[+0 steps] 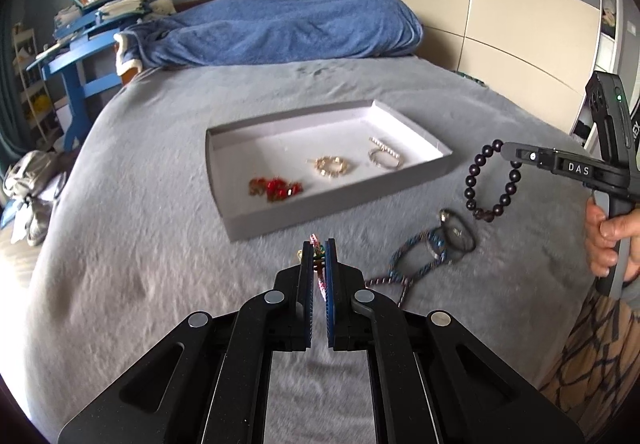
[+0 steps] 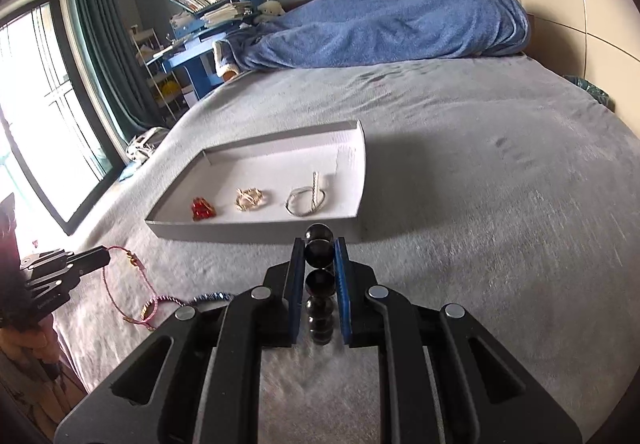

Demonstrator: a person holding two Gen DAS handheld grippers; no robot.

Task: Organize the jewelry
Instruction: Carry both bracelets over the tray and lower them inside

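We had both tongs clamped — left tongs point(image 1: 319, 249) on the pink cord bracelet point(image 2: 120, 284), right tongs point(image 2: 319, 249) on the dark bead bracelet point(image 1: 493, 180) — with the tray point(image 1: 240, 222) just beyond, nearer the left.

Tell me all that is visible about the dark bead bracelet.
The dark bead bracelet is a loop of round, glossy beads, nearly black, perhaps polished wood or stone. The right gripper is shut on it, its blue pads pressing a bead from each side. Seen from the left wrist, the loop hangs freely below the fingertips, lifted off the grey blanket, beside the tray and not over it. Nothing else touches it.
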